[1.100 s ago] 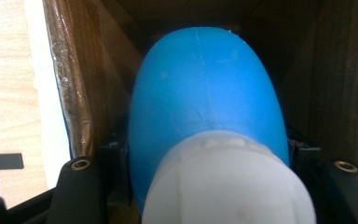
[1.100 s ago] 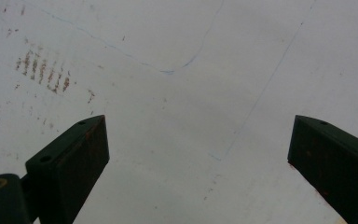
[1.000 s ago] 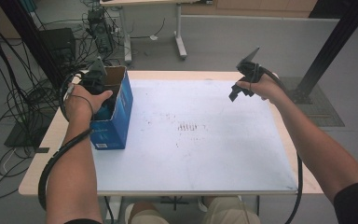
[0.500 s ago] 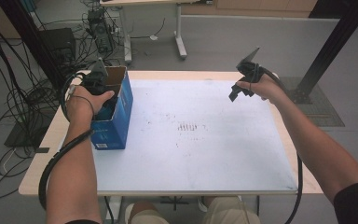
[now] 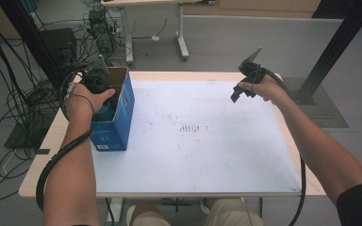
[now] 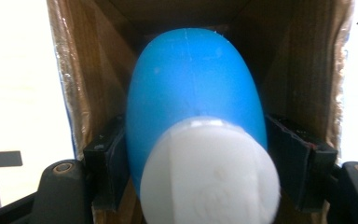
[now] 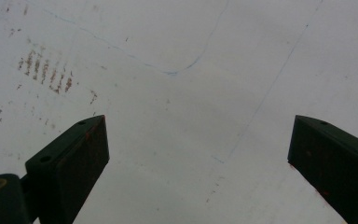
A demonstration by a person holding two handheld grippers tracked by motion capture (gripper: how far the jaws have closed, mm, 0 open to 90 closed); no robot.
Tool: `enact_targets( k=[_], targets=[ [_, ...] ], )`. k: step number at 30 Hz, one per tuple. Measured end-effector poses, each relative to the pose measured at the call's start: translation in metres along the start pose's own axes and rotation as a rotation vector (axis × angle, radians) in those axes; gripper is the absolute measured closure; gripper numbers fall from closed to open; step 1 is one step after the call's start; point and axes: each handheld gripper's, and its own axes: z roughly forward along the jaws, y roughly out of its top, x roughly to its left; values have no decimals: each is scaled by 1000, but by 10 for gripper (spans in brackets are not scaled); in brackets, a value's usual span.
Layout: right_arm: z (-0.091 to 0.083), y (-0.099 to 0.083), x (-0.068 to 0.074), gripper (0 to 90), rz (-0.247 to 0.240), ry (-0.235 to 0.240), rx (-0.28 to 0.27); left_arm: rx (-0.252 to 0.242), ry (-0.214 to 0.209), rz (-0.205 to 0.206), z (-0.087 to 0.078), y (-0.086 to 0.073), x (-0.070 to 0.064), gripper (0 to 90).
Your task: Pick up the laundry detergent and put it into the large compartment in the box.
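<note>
A blue bottle (image 6: 193, 88) with a white cap (image 6: 209, 172) is clamped between the jaws of the left gripper (image 6: 200, 163) inside an open blue cardboard box (image 5: 118, 117) standing at the counter's (image 5: 217, 155) left side. The right gripper (image 7: 198, 163) is held above the white surface, its jaws spread wide and empty.

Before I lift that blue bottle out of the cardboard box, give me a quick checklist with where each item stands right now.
1. Left gripper jaws on both sides of the blue plastic bottle with the white cap: ok.
2. Firm grip on the bottle: cannot tell.
3. Bottle inside the open blue cardboard box: ok.
4. Right gripper open and empty: ok.
5. Box held down for the lift: not ok, right gripper hovers apart over the white table top.
</note>
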Motion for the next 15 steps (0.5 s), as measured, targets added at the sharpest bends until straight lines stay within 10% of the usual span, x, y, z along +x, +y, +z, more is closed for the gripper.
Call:
enact_targets(
  k=[15],
  targets=[
    [-2,0,2,50,-6,5,-3,-41,38,6,-33,-7,-10,243]
  ],
)
